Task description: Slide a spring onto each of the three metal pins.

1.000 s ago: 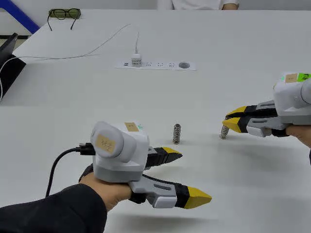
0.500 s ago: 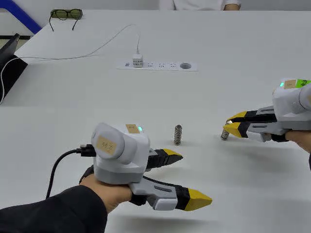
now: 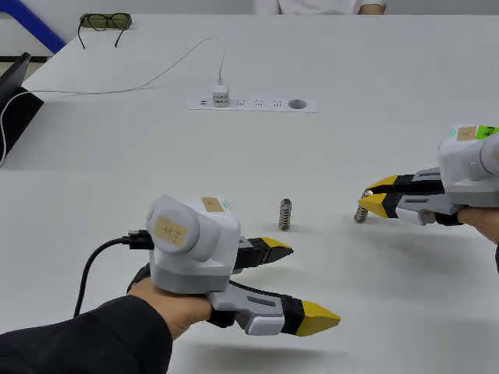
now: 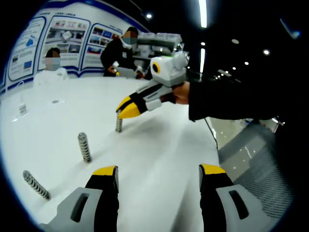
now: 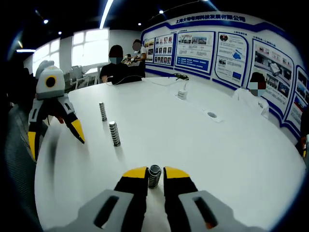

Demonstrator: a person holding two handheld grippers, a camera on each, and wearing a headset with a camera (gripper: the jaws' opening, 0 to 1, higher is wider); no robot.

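right gripper (image 5: 155, 172) jaws pinch the upright spring (image 5: 154, 179) on the table (image 5: 231, 145); left gripper (image 4: 158, 170) hovers wide open, empty.

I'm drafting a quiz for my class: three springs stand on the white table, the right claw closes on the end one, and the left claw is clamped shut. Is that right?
No: the left claw is open, jaws wide apart and empty, as the left gripper view shows. The right claw does close on the end spring of three on the white table.
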